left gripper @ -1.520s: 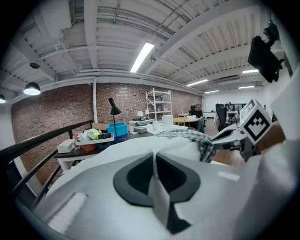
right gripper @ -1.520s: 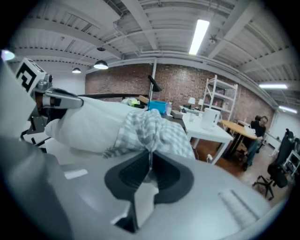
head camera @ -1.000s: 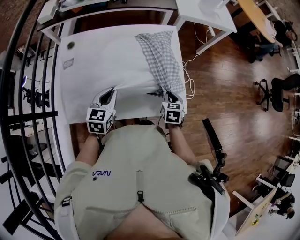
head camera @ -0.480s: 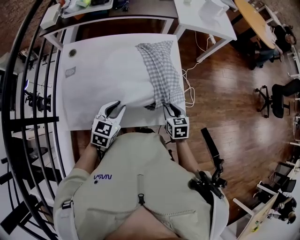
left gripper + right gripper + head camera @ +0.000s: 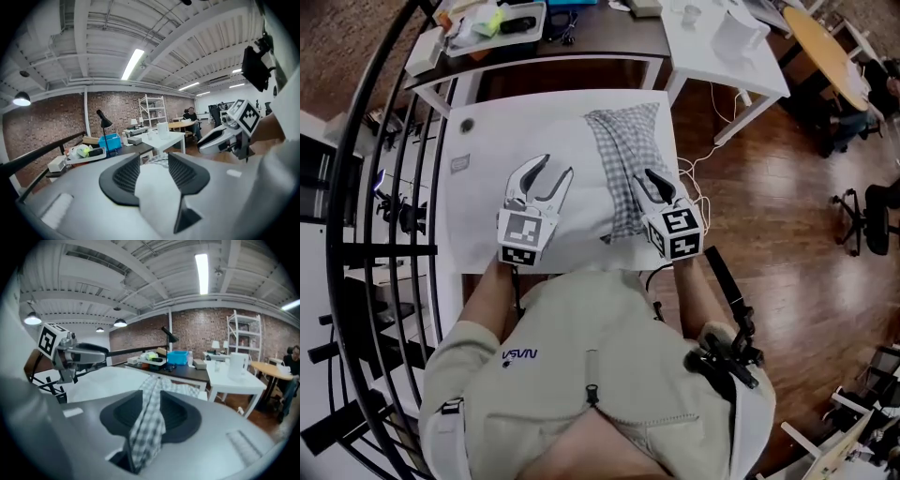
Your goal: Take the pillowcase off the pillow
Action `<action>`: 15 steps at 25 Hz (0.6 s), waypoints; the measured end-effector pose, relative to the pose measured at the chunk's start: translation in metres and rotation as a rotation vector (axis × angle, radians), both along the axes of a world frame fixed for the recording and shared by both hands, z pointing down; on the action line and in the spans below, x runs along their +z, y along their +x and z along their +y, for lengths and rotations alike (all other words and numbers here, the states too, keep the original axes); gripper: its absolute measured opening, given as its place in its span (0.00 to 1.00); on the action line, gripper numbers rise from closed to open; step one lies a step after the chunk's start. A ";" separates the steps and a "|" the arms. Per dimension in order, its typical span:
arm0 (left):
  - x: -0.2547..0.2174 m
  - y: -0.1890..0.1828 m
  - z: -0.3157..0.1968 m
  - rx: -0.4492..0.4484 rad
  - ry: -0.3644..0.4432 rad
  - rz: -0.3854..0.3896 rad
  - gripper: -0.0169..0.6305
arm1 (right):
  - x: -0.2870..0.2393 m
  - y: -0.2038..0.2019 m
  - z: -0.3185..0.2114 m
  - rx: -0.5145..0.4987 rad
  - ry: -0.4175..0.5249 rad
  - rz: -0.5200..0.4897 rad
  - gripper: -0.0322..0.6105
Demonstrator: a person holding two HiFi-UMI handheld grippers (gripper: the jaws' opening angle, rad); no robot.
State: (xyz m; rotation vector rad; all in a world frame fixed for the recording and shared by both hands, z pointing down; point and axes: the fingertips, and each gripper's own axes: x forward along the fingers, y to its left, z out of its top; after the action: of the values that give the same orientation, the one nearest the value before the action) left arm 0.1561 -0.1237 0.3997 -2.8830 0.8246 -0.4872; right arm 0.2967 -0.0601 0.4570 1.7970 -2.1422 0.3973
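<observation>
Looking down from your head, the checked pillowcase (image 5: 628,155) lies near-to-far along the right side of the table (image 5: 483,253), beneath your right gripper (image 5: 652,182) and right of your left gripper (image 5: 553,167). In the left gripper view, the jaws have just been opening and are empty. In the right gripper view, the jaws have just been opening, with the pillowcase between them unpinched.

The pillowcase (image 5: 630,164), right of centre, is thin checked cloth, grey and white, matt and creased. The pillow (image 5: 586,150) beside it is plain white cloth, smooth and matt, hard to tell from the matt white table (image 5: 487,108) under it. The floor (image 5: 769,187) on the right is brown wood, polished, with bright glare. The railing (image 5: 384,250) at the left looks like black painted metal. The jacket (image 5: 591,337) at the bottom is beige matt cloth. In the right gripper view the far wall (image 5: 201,329) is rough red brick.
</observation>
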 end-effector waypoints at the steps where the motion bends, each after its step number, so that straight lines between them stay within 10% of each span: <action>1: 0.000 0.007 -0.013 -0.015 0.019 -0.006 0.33 | -0.008 0.002 -0.018 -0.007 0.024 0.009 0.23; 7: 0.037 0.039 -0.080 -0.068 -0.032 -0.090 0.39 | -0.033 0.020 -0.114 0.003 0.061 0.016 0.23; 15: 0.112 0.047 -0.109 -0.088 -0.281 -0.279 0.43 | 0.037 0.030 -0.196 0.011 -0.200 0.028 0.32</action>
State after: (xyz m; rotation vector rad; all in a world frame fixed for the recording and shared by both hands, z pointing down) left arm 0.2029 -0.2324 0.5117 -2.9273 0.9016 -1.0657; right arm 0.3265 -0.2560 0.4944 1.6930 -1.9966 0.5640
